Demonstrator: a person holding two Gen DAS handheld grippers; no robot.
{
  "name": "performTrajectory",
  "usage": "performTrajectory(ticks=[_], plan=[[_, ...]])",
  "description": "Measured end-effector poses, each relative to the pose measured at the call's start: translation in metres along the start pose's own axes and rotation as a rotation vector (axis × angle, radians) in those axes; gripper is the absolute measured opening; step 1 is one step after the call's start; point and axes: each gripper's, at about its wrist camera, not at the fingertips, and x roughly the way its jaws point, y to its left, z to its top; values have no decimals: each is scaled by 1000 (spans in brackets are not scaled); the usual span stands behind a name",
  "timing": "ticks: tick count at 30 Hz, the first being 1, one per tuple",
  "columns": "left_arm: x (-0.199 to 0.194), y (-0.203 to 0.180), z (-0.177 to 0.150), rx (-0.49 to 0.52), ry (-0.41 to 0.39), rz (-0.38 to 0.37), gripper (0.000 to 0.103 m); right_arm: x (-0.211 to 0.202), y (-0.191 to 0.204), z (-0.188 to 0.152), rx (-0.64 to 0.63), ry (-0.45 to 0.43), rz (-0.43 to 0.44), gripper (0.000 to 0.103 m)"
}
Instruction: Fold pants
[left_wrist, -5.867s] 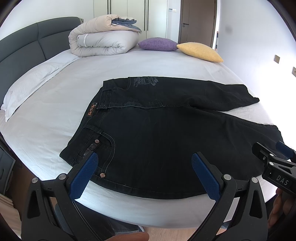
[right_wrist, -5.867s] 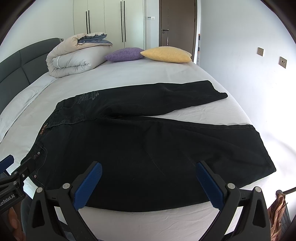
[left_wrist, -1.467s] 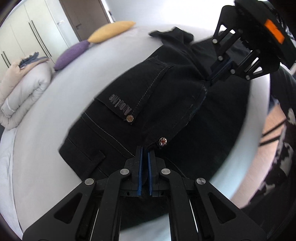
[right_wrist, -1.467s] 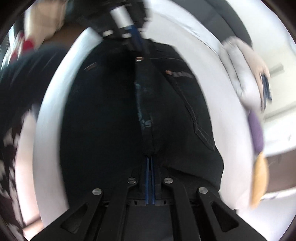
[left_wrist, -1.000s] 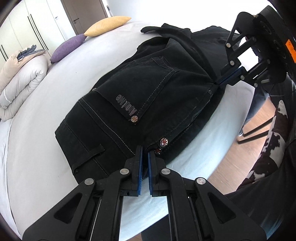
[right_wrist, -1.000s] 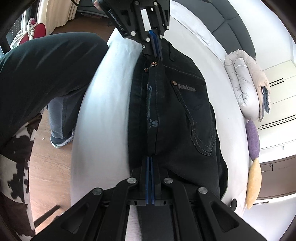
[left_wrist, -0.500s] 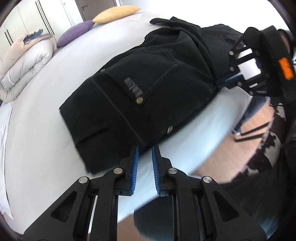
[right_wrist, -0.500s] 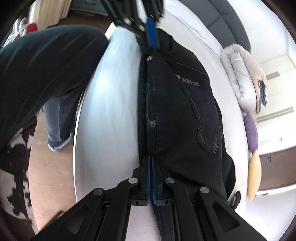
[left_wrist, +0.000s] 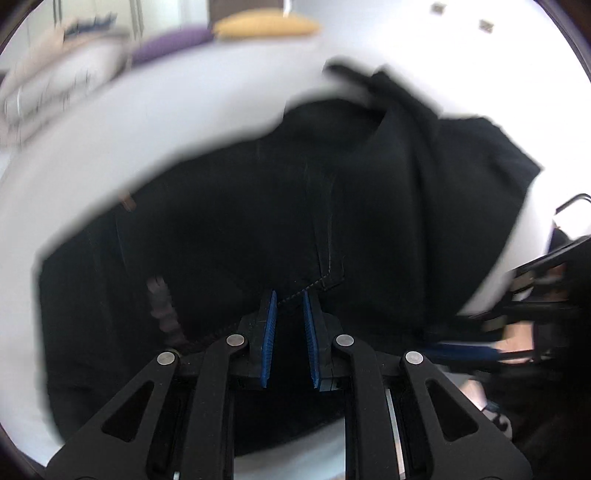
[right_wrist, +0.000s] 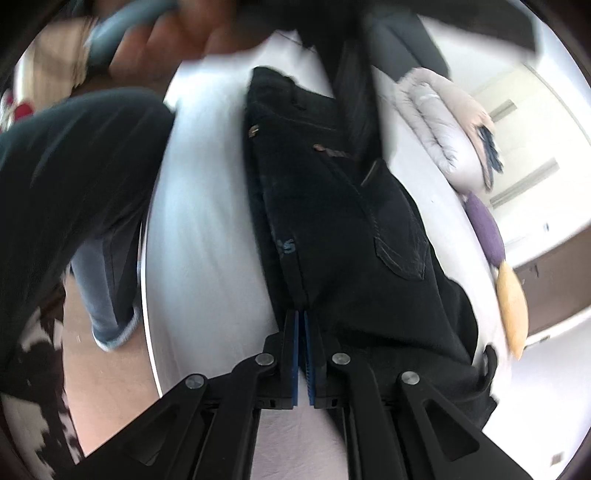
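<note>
Two grippers over black pants (left_wrist: 332, 206) folded lengthwise on white bed (left_wrist: 155, 122); left-wrist view blurred; left gripper (left_wrist: 289, 306) parted, blue pads (left_wrist: 269, 332) gapped, nothing between them, fabric just beyond tips; right gripper (right_wrist: 300, 325) clenched on near folded edge of pants (right_wrist: 332, 221), blue pads (right_wrist: 294, 350) nearly touching; pants run away along bed edge (right_wrist: 207, 229); far off, rolled duvet (right_wrist: 443, 122), purple pillow (right_wrist: 485, 232), yellow pillow (right_wrist: 511, 310); person's leg (right_wrist: 74, 177) at left.
</note>
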Motion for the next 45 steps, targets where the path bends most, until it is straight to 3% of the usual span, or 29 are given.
performTrajectory(ticks=[1,2,3,6,12,13,16,18,20,23,28,29,31,32,33,35,37,40,45], plan=[[0,0,-3,-8,-27,4,15,-3,-5,-3,45,-1,23,26],[-1,3,-6,-28,-37,1,14,-9,-15,-7,118,-4,61,54],[-2,6,-8,-50,-37,-5,14,-15,-25,-11,184,-20,90,72],[-3,15,-15,-104,-55,-29,14,-33,-84,-32,455,-89,205,74],[2,20,-24,-171,-82,-46,14,-18,-272,-112,1197,-181,244,74],[4,19,-30,-178,-89,-47,14,-7,-303,-129,1301,-174,225,74],[7,18,-34,-207,-107,-61,14,29,-352,-151,1452,-75,177,74],[7,18,-34,-219,-111,-65,14,57,-373,-156,1473,18,137,74],[5,17,-38,-215,-113,-60,14,83,-381,-147,1417,165,4,74],[5,14,-37,-219,-116,-56,14,107,-384,-126,1342,232,-47,74],[4,14,-38,-215,-128,-48,14,137,-384,-97,1105,407,-265,75],[2,15,-40,-215,-130,-48,14,148,-383,-96,1072,442,-273,74],[3,14,-41,-220,-134,-50,14,166,-381,-96,1035,496,-257,65],[3,14,-41,-223,-136,-51,14,169,-380,-97,1020,489,-250,49],[2,14,-41,-226,-138,-53,14,169,-381,-97,1015,477,-257,26],[1,15,-43,-227,-140,-54,14,161,-387,-102,1045,469,-267,7],[1,15,-43,-224,-141,-55,14,144,-395,-113,1109,422,-249,6],[0,16,-44,-226,-142,-53,14,89,-402,-140,1244,283,-242,5],[-1,16,-43,-238,-138,-52,14,-25,-384,-223,1532,14,-224,5]])
